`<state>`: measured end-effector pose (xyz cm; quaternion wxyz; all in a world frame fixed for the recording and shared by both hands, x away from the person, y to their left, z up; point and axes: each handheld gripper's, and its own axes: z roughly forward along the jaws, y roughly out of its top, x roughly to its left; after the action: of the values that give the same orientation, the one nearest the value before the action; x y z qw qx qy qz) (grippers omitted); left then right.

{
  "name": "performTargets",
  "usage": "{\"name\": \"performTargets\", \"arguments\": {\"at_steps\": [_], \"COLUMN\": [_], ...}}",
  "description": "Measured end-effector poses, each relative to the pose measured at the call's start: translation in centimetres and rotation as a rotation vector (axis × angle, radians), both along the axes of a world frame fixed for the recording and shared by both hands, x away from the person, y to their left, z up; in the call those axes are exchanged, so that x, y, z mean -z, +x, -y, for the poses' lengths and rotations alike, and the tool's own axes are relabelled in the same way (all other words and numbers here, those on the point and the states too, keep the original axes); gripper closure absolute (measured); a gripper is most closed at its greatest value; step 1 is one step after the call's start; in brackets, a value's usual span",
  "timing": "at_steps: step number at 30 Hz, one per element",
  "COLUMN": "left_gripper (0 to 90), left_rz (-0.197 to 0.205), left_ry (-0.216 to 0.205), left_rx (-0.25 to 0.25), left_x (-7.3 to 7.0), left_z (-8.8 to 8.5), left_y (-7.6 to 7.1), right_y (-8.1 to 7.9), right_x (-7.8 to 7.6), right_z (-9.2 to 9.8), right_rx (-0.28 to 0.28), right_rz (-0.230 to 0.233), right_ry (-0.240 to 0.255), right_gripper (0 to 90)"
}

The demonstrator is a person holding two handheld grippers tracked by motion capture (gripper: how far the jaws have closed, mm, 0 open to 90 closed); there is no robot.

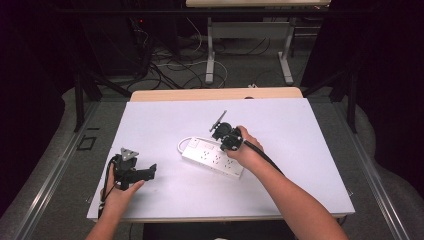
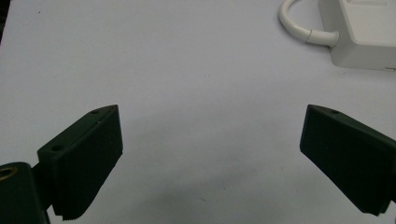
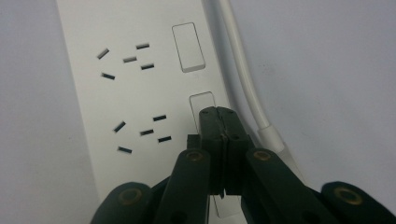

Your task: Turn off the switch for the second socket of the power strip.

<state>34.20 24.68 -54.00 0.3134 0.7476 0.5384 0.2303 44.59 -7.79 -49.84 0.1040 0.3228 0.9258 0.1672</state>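
A matte white sheet (image 1: 165, 125) covers the wooden table (image 1: 215, 93), smooth and rectangular. Near its middle lies a white plastic power strip (image 1: 212, 159), a long flat bar running from about 10 to 4 o'clock, with its thick round white cord (image 1: 183, 143) looping off the 10 o'clock end. The right gripper view adds detail: slotted socket holes in groups and raised rectangular rocker switches (image 3: 188, 47) down one edge. The right gripper (image 3: 220, 113), black hard plastic with brass-coloured pivots, has its jaws pressed fully together, the tips on a switch. At 8 o'clock on the sheet the left gripper (image 1: 150, 171) rests apart from the strip; in its own view the ridged wedge-shaped jaws stand wide apart over bare sheet.
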Motion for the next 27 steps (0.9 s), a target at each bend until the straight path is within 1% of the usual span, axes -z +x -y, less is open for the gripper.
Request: {"name": "performTargets", "arguments": {"at_steps": [4,5,6,7,9,10,11,12,13,14,15,17,19,20,21,23,24,26,27], "left_gripper": [5.8,5.8,5.8,5.8,5.8,5.8,5.8,5.8,5.8,5.8,5.8,5.8,5.8,5.8,5.8,5.8,5.8,5.8,5.8], "left_rz": [0.003,0.003,0.003,0.003,0.002,0.002,0.002,0.002,0.006,0.006,0.006,0.006,0.007,0.006,0.006,0.005,0.005,0.005,0.005], "left_ry": [-0.002,-0.003,-0.004,-0.006,-0.006,-0.006,-0.008,-0.006,-0.008,-0.008,-0.008,-0.007,-0.006,-0.007,-0.008,-0.008,-0.007,-0.008,-0.007], "left_rx": [-0.002,-0.002,-0.004,-0.007,-0.007,-0.008,-0.007,-0.005,-0.007,-0.007,-0.008,-0.007,-0.005,-0.007,-0.007,-0.003,-0.003,-0.004,-0.004], "left_x": [0.0,-0.1,-0.1,0.0,0.0,0.0,0.0,0.0,0.0,0.0,0.0,0.0,0.0,0.0,0.0,0.0,0.0,0.0,0.0], "left_z": [0.0,0.0,0.0,-0.1,-0.1,-0.1,0.0,0.0,0.0,0.0,0.0,0.0,0.0,0.0,0.0,0.0,0.0,0.0,0.0], "left_y": [0.0,0.0,0.0,0.1,0.1,0.1,0.1,0.1,0.1,0.1,0.1,0.1,0.1,0.1,0.1,0.1,0.1,0.1,0.1], "right_y": [0.0,-0.2,-0.2,-0.3,-0.4,-0.4,-0.4,-0.5,-0.6,-0.5,-0.4,-0.4,-0.6,-0.5,-0.5,-0.6,-0.6,-0.7,-0.7], "right_x": [-0.2,-0.2,-0.3,-0.4,-0.6,-0.7,-0.3,-0.8,-0.9,-0.9,-0.9,-1.0,-1.1,-1.1,-1.2,-1.3,-1.4,-1.4,-1.4], "right_z": [0.0,-0.1,-0.1,-0.1,-0.1,-0.1,-0.1,0.0,-0.1,0.0,0.0,0.1,0.1,0.1,0.2,0.2,0.3,0.2,0.2], "right_rx": [0.000,0.027,0.012,0.029,0.029,0.031,0.040,0.036,0.061,0.041,0.038,0.046,0.061,0.049,0.048,0.065,0.052,0.066,0.064], "right_rz": [0.015,0.019,0.053,0.069,0.081,0.090,0.134,0.100,0.090,0.110,0.108,0.093,0.095,0.107,0.110,0.114,0.117,0.117,0.116], "right_ry": [0.016,0.021,0.014,0.014,0.030,0.039,0.094,0.045,0.054,0.052,0.054,0.072,0.086,0.084,0.090,0.107,0.115,0.121,0.124], "right_gripper": [90.0,90.0,88.9,87.9,87.9,87.9,87.9,87.9,87.9,87.7,87.6,87.7,87.7,87.8,87.8,87.8,87.7,87.4,87.0]}}
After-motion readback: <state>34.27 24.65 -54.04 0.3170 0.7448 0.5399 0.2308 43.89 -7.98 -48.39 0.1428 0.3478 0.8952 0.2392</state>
